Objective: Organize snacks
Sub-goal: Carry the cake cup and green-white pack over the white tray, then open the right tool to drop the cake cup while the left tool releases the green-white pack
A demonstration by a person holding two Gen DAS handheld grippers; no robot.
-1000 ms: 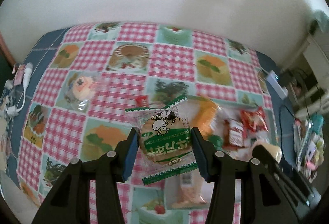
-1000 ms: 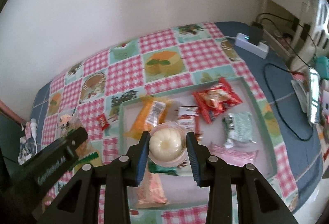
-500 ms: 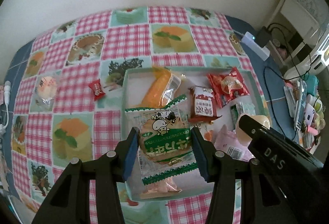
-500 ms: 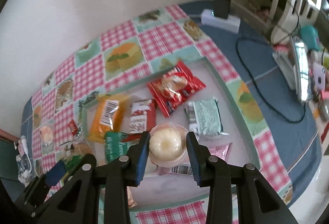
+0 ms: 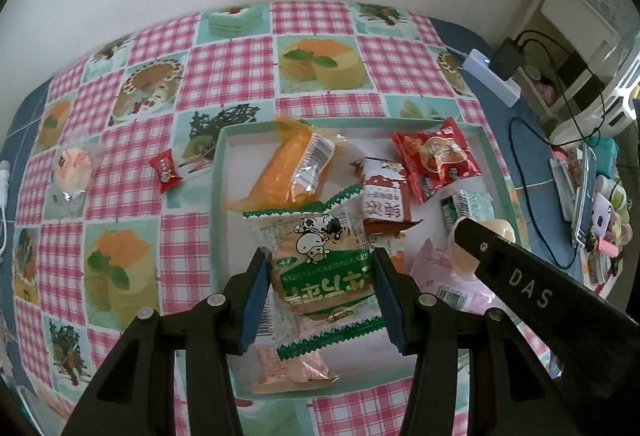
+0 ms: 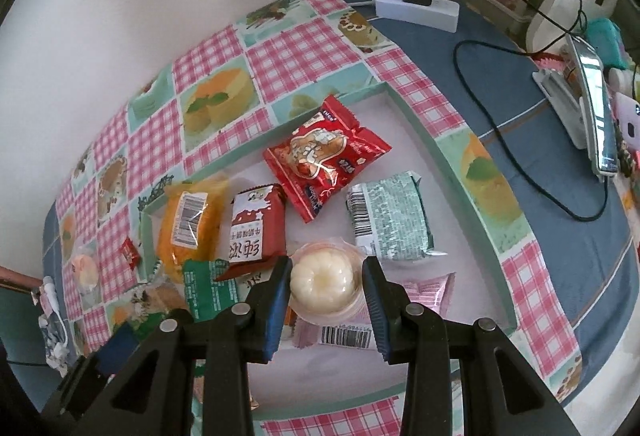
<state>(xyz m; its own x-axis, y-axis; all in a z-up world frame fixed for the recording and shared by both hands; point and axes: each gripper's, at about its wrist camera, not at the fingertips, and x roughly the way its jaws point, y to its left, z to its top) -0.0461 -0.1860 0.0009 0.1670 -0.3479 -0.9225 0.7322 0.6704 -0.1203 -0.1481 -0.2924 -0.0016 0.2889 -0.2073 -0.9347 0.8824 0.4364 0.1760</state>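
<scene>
Shallow mint-green rectangular tray (image 5: 219,195), white inside, on the pink gingham cake-print tablecloth (image 5: 224,67). Already lying in it:

- 1 orange cellophane-wrapped cake (image 5: 290,171)
- 1 red-and-white carton-style packet (image 5: 384,195)
- 1 red foil biscuit pouch (image 5: 434,159)
- 1 pale green barcoded wafer pack (image 6: 388,224)
- 1 pink sachet (image 6: 424,292)
- 1 peach wrapper (image 5: 288,372)

In transit over the tray:

- Left gripper (image 5: 318,292) was clamped on 1 green-and-white cow-print pastry packet (image 5: 324,276).
- Right gripper (image 6: 325,288) was clenched on 1 clear cup of white jelly (image 6: 323,282).

Outstanding, still on the cloth left of the tray:

- 1 small red candy (image 5: 165,170)
- 1 clear-wrapped pink sweet (image 5: 71,171)

By this count, well over halfway: 2 to set down, 2 to fetch.
</scene>
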